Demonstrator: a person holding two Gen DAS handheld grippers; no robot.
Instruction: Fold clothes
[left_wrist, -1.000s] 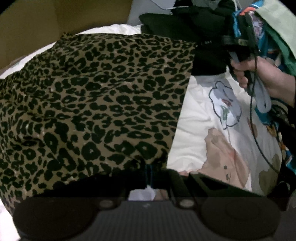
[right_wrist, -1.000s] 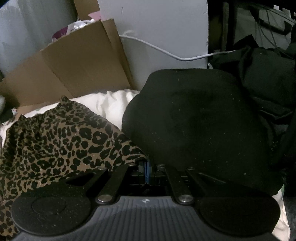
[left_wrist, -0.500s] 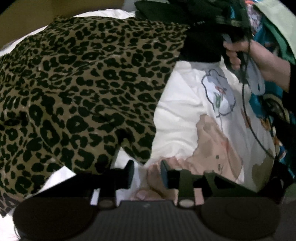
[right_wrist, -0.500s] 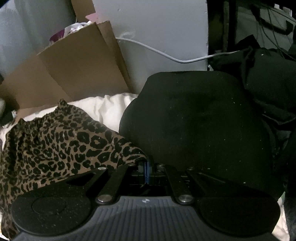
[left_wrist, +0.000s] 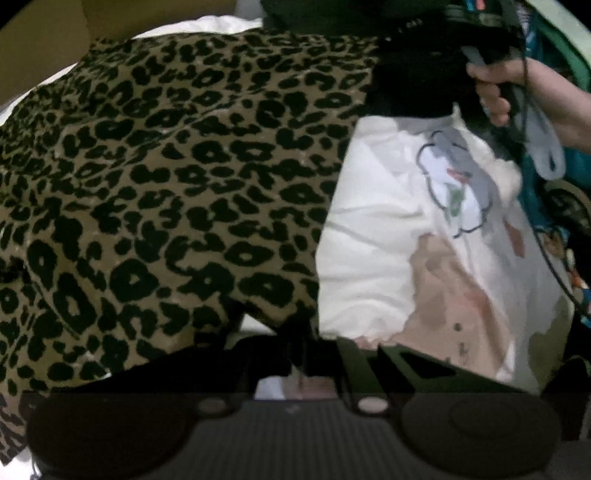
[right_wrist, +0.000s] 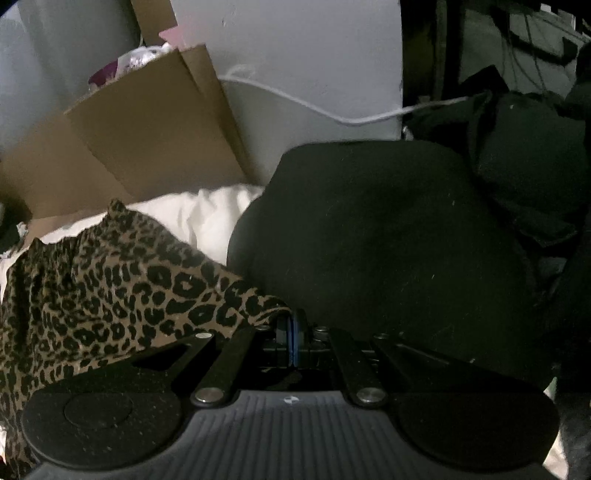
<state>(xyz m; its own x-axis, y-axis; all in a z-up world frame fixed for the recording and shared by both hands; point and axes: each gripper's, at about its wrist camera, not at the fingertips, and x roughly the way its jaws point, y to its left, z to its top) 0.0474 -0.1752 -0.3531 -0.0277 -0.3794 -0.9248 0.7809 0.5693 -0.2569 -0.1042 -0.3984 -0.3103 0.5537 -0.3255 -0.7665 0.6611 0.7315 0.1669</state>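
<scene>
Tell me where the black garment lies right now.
In the right wrist view the black garment fills the centre-right, just beyond the right gripper, with the leopard-print garment on its left.

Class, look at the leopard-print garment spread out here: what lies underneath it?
A white bedcover with cartoon prints shows beside the leopard-print garment and at its far edge, so the garment lies on it. Whatever else sits beneath the cloth is covered and cannot be seen.
</scene>
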